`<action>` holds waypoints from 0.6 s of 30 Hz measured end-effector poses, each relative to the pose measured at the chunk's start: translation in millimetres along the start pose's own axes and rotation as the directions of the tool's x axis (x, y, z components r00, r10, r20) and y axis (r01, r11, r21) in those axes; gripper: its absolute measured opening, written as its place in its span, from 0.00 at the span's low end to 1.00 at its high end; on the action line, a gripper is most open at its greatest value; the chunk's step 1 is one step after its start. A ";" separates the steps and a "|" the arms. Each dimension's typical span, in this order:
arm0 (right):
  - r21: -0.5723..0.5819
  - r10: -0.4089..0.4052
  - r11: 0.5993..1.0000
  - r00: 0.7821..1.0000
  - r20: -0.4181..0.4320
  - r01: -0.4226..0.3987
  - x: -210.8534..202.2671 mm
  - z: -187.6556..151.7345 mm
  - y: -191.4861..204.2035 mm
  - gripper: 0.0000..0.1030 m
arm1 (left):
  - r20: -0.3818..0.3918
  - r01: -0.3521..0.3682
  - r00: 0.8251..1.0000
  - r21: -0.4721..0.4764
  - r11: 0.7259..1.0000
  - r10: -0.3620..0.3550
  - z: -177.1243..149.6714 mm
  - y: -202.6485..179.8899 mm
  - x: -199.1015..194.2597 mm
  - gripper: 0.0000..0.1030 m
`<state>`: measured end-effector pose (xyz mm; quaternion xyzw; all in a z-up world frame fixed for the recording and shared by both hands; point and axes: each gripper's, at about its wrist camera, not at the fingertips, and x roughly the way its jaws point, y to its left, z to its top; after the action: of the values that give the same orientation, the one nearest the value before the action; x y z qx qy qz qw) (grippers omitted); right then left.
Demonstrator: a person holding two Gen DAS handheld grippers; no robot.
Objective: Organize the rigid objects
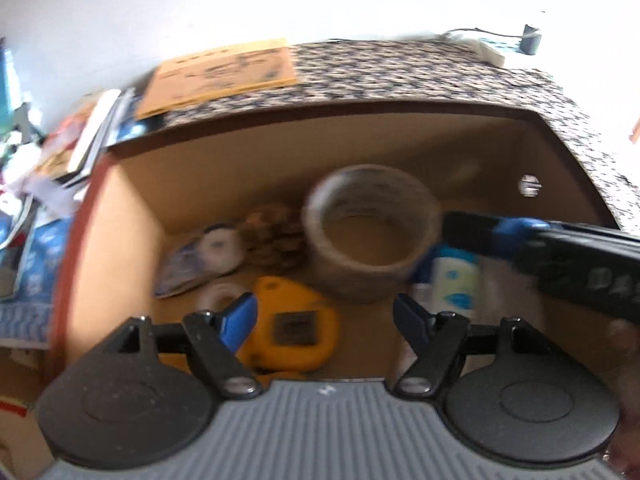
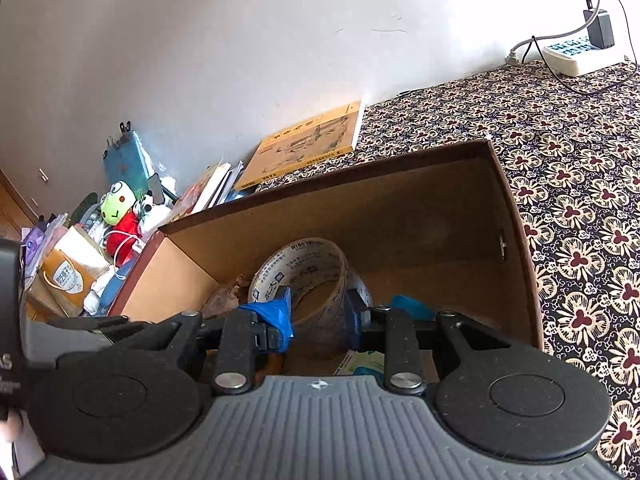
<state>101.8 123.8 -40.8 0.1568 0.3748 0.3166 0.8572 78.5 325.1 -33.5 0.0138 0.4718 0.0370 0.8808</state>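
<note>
Inside the cardboard box [image 2: 400, 216], the right gripper [image 2: 318, 312] is clamped on the tape roll's [image 2: 304, 276] wall; lower it level beside the yellow tape measure [image 1: 294, 324] before releasing, while the left gripper [image 1: 324, 312], jaws apart and empty, stays clear

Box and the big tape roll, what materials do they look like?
Box: looks like corrugated cardboard, matte brown inside, dark reddish rim. Tape roll: likely glossy translucent plastic film with printed lettering; the core isn't visible.
</note>
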 end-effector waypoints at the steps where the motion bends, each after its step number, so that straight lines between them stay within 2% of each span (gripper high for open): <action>1: -0.008 -0.007 1.000 1.000 -0.008 0.007 0.9 -0.1 0.8 0.11 | 0.002 -0.015 1.000 -0.008 1.000 0.015 0.1 4.1 0.4 0.74; 4: -0.025 -0.025 0.999 0.999 -0.024 0.024 2.8 -0.3 2.2 0.11 | -0.005 -0.033 0.999 -0.027 0.999 0.032 0.5 11.6 4.3 0.76; 9: -0.037 -0.036 0.999 0.999 -0.040 0.034 6.0 0.9 1.3 0.11 | 0.003 -0.046 0.999 0.021 0.999 0.046 -0.6 7.3 4.8 0.76; 13: -0.058 -0.025 0.998 0.993 -0.115 0.018 14.9 3.9 2.0 0.15 | -0.021 -0.045 0.999 0.014 0.999 0.046 1.2 8.5 9.1 0.76; 18: -0.064 -0.047 0.997 0.990 -0.129 0.039 16.5 3.4 3.3 0.15 | -0.034 -0.048 0.998 0.036 0.998 0.049 0.4 5.1 11.4 0.76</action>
<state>111.5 137.1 -45.7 0.1012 0.4236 0.3190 0.8418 84.8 331.1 -42.4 0.0399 0.4870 0.0504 0.8710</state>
